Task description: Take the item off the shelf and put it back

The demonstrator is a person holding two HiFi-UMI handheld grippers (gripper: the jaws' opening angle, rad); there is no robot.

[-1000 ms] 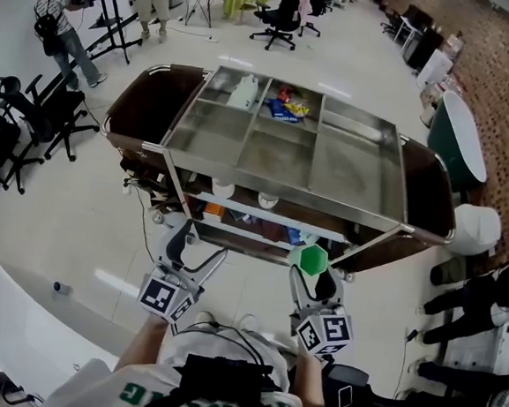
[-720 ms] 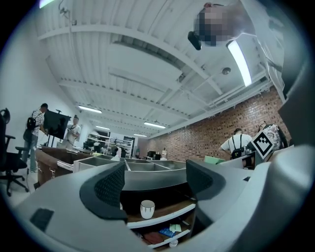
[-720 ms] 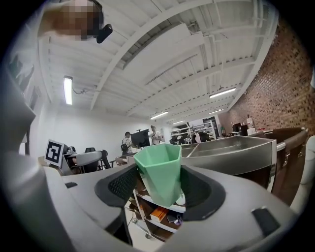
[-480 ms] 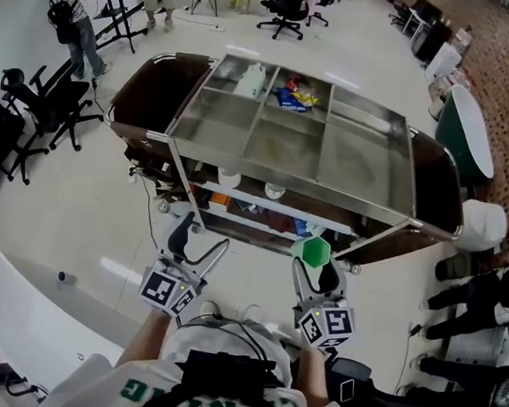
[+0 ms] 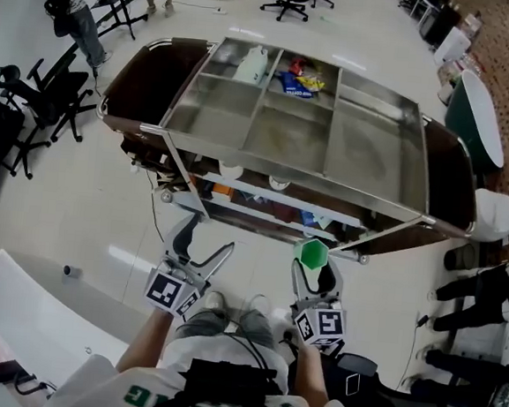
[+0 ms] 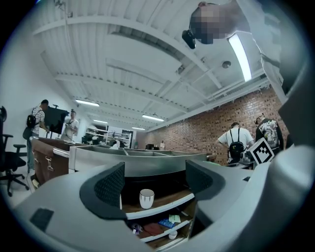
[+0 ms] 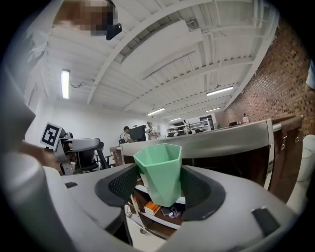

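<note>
**Head view.** A wheeled cart [image 5: 365,155] with a partitioned steel top tray and dark brown end panels stands ahead of the person. A strip of pale glossy floor [image 5: 102,220] lies between its front rail and the person's shoes. Black office chairs [image 5: 33,108] stand off its left end, and a white tabletop [image 5: 22,328] edges the lower left corner. The left gripper [image 5: 205,243] is level with its jaws spread and nothing in them. The right gripper [image 5: 313,267] holds the green cup [image 5: 311,253] just short of the cart's front edge, off the shelves. Each gripper carries a cube of black-and-white square markers. The green letters on the person's shirt are cut off and unreadable. A white jug [image 5: 253,65] and bright snack packets [image 5: 299,80] lie in the far compartments.

**Left gripper view.** The textured dark pads of the left gripper [image 6: 155,179] stand well apart with nothing in them. Beyond them, a white mug [image 6: 146,198] stands upright on the cart's upper shelf, above flat packets [image 6: 165,224].

**Right gripper view.** The right gripper [image 7: 160,184] is clamped on the green cup [image 7: 160,172], a matte, faceted, six-sided tumbler held upright. The steel tray rim [image 7: 221,138] runs behind it.
</note>
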